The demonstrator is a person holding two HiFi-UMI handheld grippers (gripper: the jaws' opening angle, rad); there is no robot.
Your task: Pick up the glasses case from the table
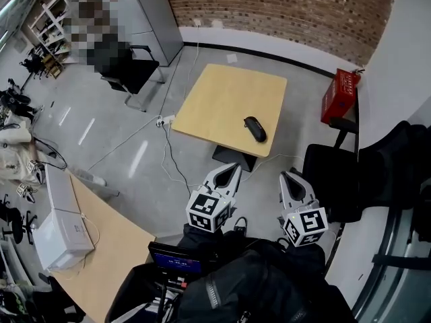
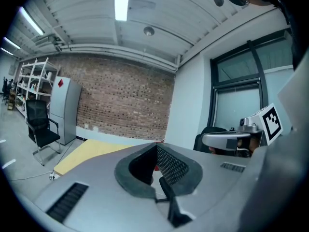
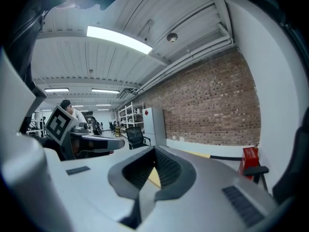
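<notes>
Glasses case (image 1: 254, 128) near the table (image 1: 215, 106) edge looks light, rigid, probably slick and rounded, so best pinched across its narrow middle. Left gripper (image 1: 231, 169) and right gripper (image 1: 289, 176) both have jaws together, holding nothing, well apart from it.

Glasses case (image 1: 254, 128) lies on table (image 1: 222, 99), toward its near-right edge. Box (image 1: 340, 94) right of table, seemingly against wall (image 1: 397, 79). Office chair (image 1: 128, 69) far left.
</notes>
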